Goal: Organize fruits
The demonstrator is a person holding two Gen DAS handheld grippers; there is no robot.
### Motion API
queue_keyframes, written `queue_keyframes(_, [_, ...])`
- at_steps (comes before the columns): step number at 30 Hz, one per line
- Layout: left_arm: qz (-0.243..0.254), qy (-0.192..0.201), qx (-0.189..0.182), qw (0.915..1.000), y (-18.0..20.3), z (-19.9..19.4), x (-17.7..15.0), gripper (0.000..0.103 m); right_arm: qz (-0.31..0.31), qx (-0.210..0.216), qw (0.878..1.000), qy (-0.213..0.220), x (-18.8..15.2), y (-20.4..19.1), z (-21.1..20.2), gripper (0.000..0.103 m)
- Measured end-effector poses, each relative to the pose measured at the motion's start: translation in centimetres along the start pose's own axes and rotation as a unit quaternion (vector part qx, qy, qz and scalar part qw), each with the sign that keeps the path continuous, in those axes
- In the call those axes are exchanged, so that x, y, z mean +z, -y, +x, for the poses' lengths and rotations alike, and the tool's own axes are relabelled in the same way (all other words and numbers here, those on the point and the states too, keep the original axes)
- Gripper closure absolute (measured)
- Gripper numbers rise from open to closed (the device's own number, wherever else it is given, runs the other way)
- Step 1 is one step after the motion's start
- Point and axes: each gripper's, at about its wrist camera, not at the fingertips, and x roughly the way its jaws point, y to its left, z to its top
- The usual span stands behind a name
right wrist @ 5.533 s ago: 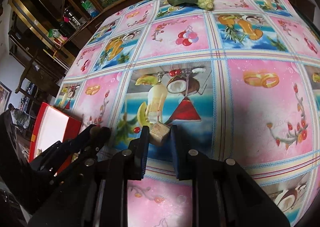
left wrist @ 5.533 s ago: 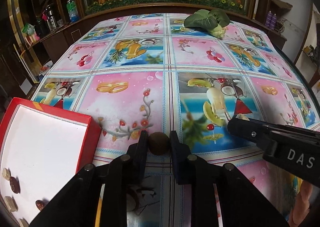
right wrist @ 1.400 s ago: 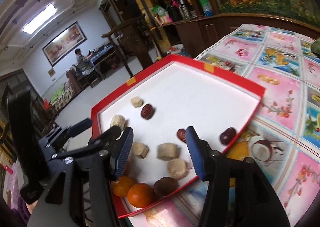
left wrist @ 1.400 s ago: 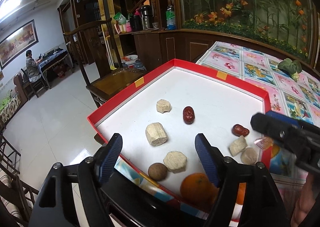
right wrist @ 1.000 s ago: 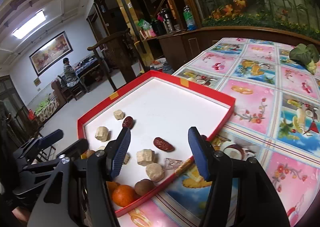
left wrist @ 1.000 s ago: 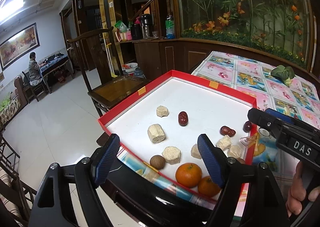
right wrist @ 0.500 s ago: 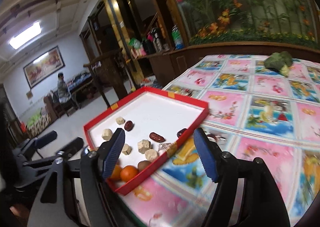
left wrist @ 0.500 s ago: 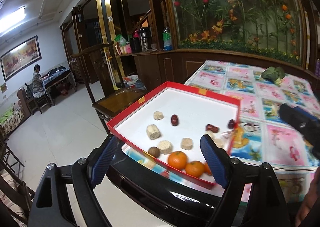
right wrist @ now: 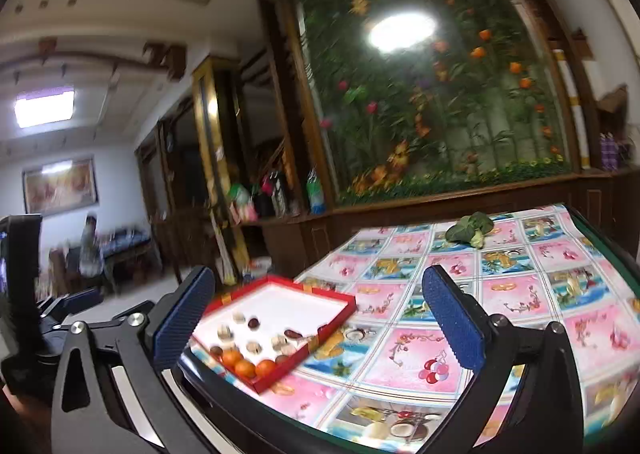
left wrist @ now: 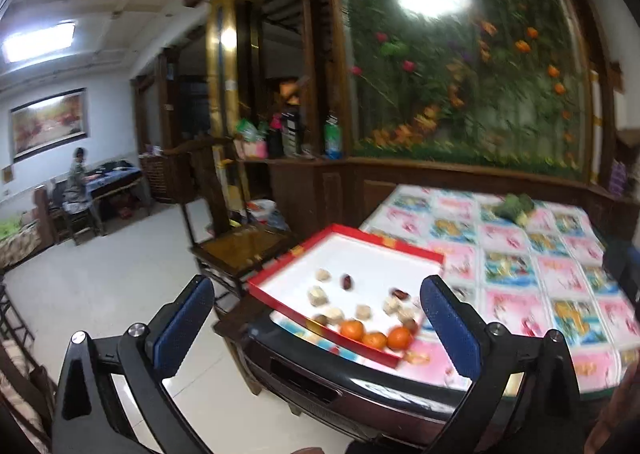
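Observation:
A red tray with a white floor (left wrist: 372,254) (right wrist: 280,304) sits at the table's near left corner. It holds three oranges (left wrist: 376,338) (right wrist: 245,368), dark red dates (left wrist: 346,281) and several pale chunks (left wrist: 318,297). My left gripper (left wrist: 316,322) is open and empty, held well back from the table, off its corner. My right gripper (right wrist: 314,320) is open and empty, also pulled back above the table's front edge. The left gripper also shows at the left edge of the right wrist view (right wrist: 64,310).
The table wears a pink and blue fruit-print cloth (right wrist: 500,294). A green leafy vegetable (left wrist: 514,207) (right wrist: 470,228) lies at its far side. A wooden chair (left wrist: 236,246) stands left of the table. A wooden sideboard with bottles (left wrist: 304,157) lines the flowered wall.
Both grippers have let go of their pieces into the tray, opened, and drawn back and up from the table; the tray now looks small and far.

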Motion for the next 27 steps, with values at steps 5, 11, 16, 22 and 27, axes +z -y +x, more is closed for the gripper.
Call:
queue_keyframes(5, [-0.001,0.018,0.018,0.9997,-0.2,-0.4,0.1,0.000,-0.004,0.011,1.000,-0.024,-0.2,-0.5,1.3,0.000])
queue_keyframes(11, [0.004,0.019,0.024,0.9995,-0.4,-0.4,0.0,0.000,-0.043,0.001,0.999,-0.033,-1.1,-2.3,1.4,0.000])
queue_keyframes(16, [-0.005,0.017,0.028,0.9994,-0.7,-0.3,0.1,0.000,-0.065,0.004,0.997,-0.033,-1.2,-3.4,1.1,0.000])
queue_keyframes(22, [0.001,0.015,0.030,0.9995,-0.7,-0.3,-0.1,0.000,-0.058,0.003,0.997,-0.044,-1.4,-3.6,1.4,0.000])
queue_keyframes(27, [0.000,0.013,0.033,0.9994,-0.7,-0.3,-0.1,0.000,-0.058,0.003,0.997,-0.053,-1.5,-3.7,1.7,0.000])
